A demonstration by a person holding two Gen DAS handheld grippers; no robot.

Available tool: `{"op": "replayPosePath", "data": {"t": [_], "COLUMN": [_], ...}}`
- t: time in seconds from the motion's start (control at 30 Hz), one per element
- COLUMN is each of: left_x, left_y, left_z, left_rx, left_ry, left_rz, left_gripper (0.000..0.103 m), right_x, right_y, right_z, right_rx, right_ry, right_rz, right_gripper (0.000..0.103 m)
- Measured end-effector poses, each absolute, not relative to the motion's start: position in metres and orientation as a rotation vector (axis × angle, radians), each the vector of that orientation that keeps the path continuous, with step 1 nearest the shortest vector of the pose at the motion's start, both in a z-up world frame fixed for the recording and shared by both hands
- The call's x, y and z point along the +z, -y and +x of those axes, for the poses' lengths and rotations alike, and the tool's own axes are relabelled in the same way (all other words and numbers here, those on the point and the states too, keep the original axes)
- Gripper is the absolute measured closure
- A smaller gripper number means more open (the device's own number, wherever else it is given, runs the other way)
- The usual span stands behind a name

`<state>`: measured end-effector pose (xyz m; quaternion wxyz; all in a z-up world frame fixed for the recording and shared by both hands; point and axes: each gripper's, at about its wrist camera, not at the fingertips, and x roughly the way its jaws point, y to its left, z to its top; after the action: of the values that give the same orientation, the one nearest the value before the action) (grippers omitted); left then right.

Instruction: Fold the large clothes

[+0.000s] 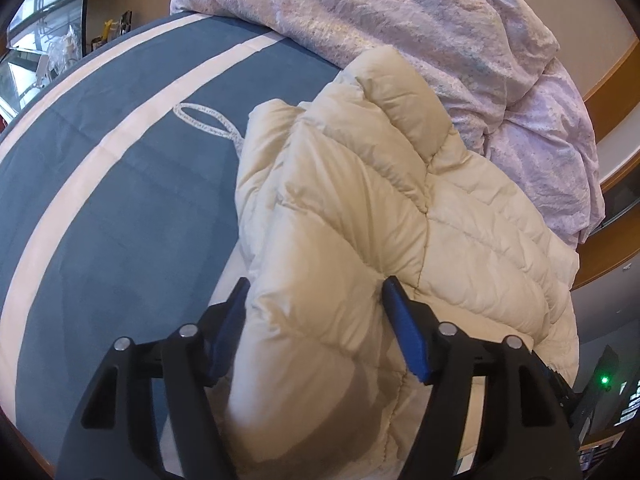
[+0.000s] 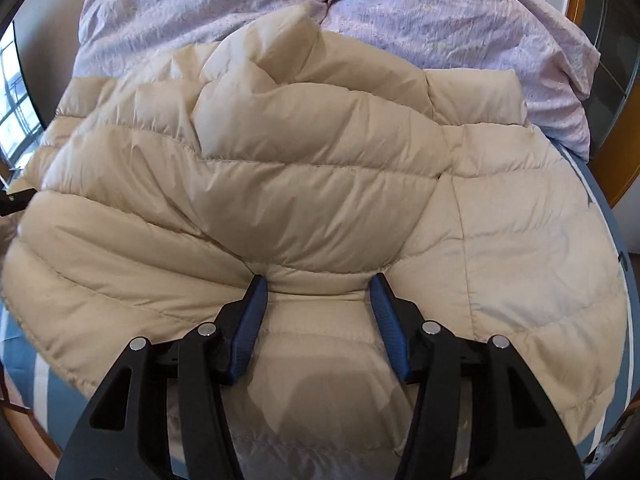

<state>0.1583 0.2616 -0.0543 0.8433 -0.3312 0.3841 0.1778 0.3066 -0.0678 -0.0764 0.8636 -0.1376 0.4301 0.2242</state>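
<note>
— Where's the coat, then?

— The cream down jacket (image 1: 360, 208) lies on the bed, on a grey-blue bedsheet (image 1: 120, 208) with pale stripes. Its far edge runs up against a crumpled lilac duvet (image 1: 440, 28) heaped at the far side of the mattress.

— And the left claw?

— The left gripper (image 1: 316, 292) has a puffy fold of the jacket bunched up between its blue pads (image 1: 406, 332). The right pad sinks into the quilting and the left one lies against the fabric, so it's pinching that fold, with the jaws held fairly wide by the bulk.

— The other one?

— Much the same. The right gripper (image 2: 318, 284) sits at the near edge of the jacket (image 2: 320, 184), and a padded ridge is squeezed between its fingertips (image 2: 384, 312), puckering inward on both sides.

— Anything else lying about?

— A white drawstring loop (image 1: 208, 120) lies on the sheet just left of the jacket, far from the left gripper. In the right wrist view the duvet (image 2: 440, 20) fills the far side, and the striped sheet (image 2: 24, 364) peeks out near the left.
</note>
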Motion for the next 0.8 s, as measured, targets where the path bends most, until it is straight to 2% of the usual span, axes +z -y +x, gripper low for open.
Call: {"op": "replayPosePath", "data": {"t": [0.03,0.2,0.3,0.8], "left_x": [-0.054,-0.046,-0.029,0.067], "left_y": [-0.260,-0.257,-0.250,-0.173], "left_z": [0.160,0.159,0.156,0.170], "left_rx": [0.373,0.361,0.337,0.162], "left_ry": [-0.810,-0.779,-0.735,-0.595], "left_rz": [-0.697,-0.712,-0.705,-0.617], "left_gripper": [0.045,0.077,0.085,0.088], "right_x": [-0.076,-0.077,-0.078,-0.083], "right_y": [0.067,0.070,0.070,0.075], "right_z": [0.306,0.305,0.304,0.301], "right_rx": [0.465,0.470,0.468,0.482], "right_ry": [-0.900,-0.887,-0.879,-0.855], "right_rz": [-0.289,-0.272,-0.267,-0.235], "right_gripper": [0.048,0.047,0.047,0.047]}}
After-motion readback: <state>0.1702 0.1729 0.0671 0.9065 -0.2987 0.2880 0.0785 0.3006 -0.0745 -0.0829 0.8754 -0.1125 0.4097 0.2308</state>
